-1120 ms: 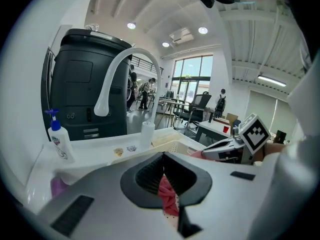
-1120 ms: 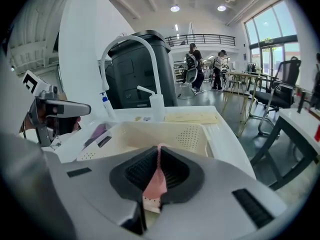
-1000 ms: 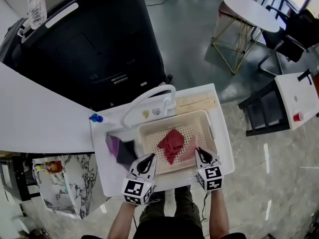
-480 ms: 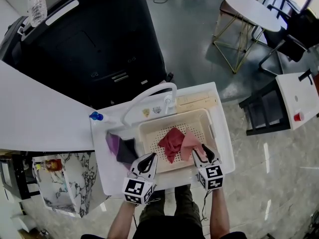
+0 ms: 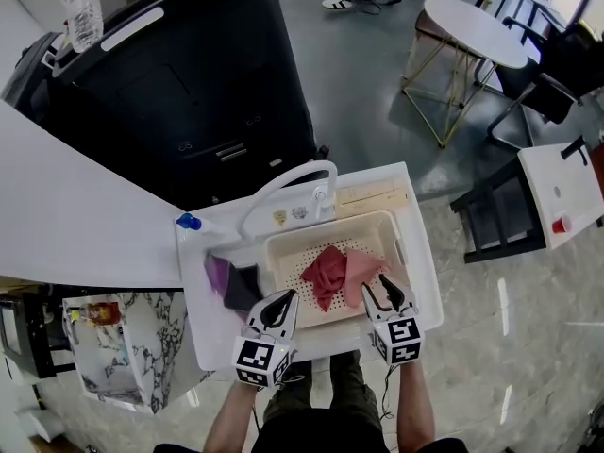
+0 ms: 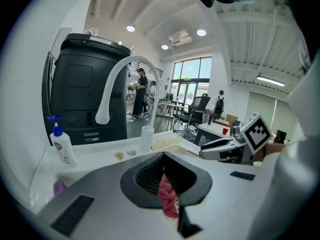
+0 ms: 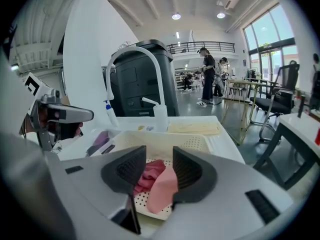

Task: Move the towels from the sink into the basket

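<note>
A purple towel (image 5: 218, 274) and a dark towel (image 5: 243, 289) lie bunched in the sink (image 5: 194, 295), just beside the cream basket (image 5: 282, 250). The left gripper (image 5: 281, 298) hovers at the basket's near left corner, jaws together on nothing. Inside the basket a red towel (image 5: 324, 270) and a pink towel (image 5: 361, 274) lie touching. The right gripper (image 5: 384, 289) hangs over the pink one's near edge, its jaws apart and just opened, pads clear of the cloth.

Soft matt cloth towels (image 5: 327, 274) in perforated plastic basket (image 5: 373, 223).
</note>
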Tool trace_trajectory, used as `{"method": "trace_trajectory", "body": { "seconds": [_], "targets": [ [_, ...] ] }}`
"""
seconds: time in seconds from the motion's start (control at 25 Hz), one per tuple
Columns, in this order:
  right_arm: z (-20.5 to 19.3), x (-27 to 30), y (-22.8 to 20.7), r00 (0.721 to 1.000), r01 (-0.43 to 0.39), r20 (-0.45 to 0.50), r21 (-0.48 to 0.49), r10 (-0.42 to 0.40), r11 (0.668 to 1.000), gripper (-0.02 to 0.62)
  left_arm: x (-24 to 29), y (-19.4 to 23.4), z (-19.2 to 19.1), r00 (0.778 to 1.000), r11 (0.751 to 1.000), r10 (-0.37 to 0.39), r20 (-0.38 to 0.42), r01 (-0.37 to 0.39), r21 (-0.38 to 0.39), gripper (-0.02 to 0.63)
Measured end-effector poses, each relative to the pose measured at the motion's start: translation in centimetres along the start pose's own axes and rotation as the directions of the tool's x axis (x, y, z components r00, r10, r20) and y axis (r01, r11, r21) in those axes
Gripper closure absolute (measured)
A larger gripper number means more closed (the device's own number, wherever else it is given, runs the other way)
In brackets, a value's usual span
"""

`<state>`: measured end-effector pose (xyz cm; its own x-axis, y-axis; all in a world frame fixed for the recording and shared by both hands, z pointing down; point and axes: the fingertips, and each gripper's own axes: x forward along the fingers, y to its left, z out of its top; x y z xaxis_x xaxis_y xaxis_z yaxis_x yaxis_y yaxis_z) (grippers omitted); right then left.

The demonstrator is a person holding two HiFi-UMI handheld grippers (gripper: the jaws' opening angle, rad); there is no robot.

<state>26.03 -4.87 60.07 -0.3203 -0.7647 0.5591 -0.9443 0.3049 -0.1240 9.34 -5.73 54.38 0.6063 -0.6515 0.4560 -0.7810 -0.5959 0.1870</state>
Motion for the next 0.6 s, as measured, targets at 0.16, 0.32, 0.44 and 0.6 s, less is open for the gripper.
{"method": "trace_trajectory", "body": {
  "seconds": [0.16,0.32,0.44,0.6],
  "targets": [
    [2.3,-1.0,1.2,0.999,-0.007,0.048,-0.014,0.008,1.000,0.414,-0.9,0.1,1.7,0.999,1.000,0.001,0.033,-0.001,0.008,0.598],
    [5.2,-2.3,2.1,0.994,0.005,0.112,-0.028,-0.002,1.000,0.465,-2.2,0.4,3.5,0.997,1.000,0.008,0.072,-0.010,0.017,0.598],
    [7.6,-2.9,2.8,0.987,0.006,0.161,-0.049,0.002,0.999,0.497,-2.8,0.8,5.0,0.994,0.999,0.019,0.106,-0.021,0.025,0.598],
    [10.1,-4.0,4.0,0.976,0.021,0.218,-0.066,-0.006,0.998,0.536,-4.5,1.1,6.5,0.990,0.999,0.028,0.140,-0.033,0.034,0.598]
  ]
}}
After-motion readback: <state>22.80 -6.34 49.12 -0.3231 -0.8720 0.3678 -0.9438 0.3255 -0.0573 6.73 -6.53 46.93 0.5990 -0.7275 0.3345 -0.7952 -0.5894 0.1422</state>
